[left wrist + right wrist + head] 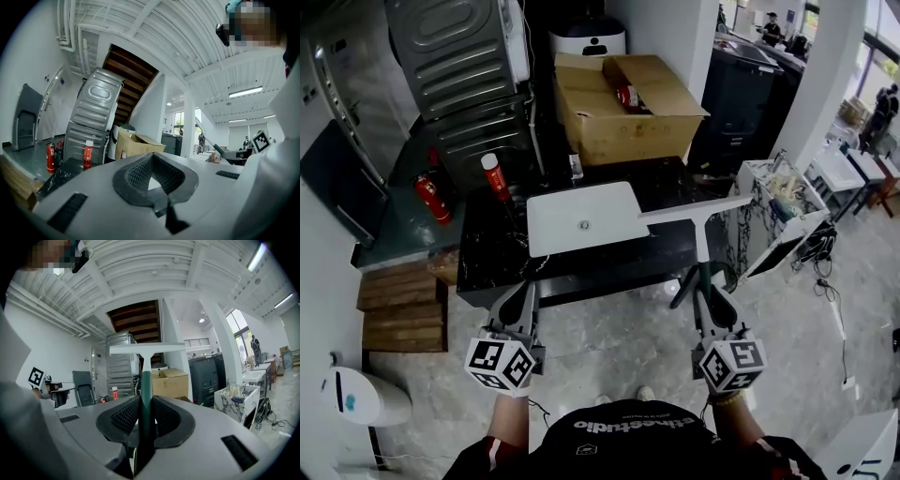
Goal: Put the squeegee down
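The squeegee (701,230) has a white T-shaped blade and a dark green handle (146,394). My right gripper (704,278) is shut on that handle, which runs straight out between the pads (123,417). In the head view the blade hangs over the right end of the black marble counter (492,253), just right of the white sink (581,217). In the right gripper view the blade (146,348) stands crosswise at the top. My left gripper (525,286) is at the counter's front left edge, its pads (140,174) meeting with nothing between them.
A red spray can (495,176) stands at the counter's back left. An open cardboard box (623,108) sits behind the sink. A small marble-patterned table (778,202) with clutter is to the right. A fire extinguisher (433,199) and wooden pallets (401,309) lie to the left.
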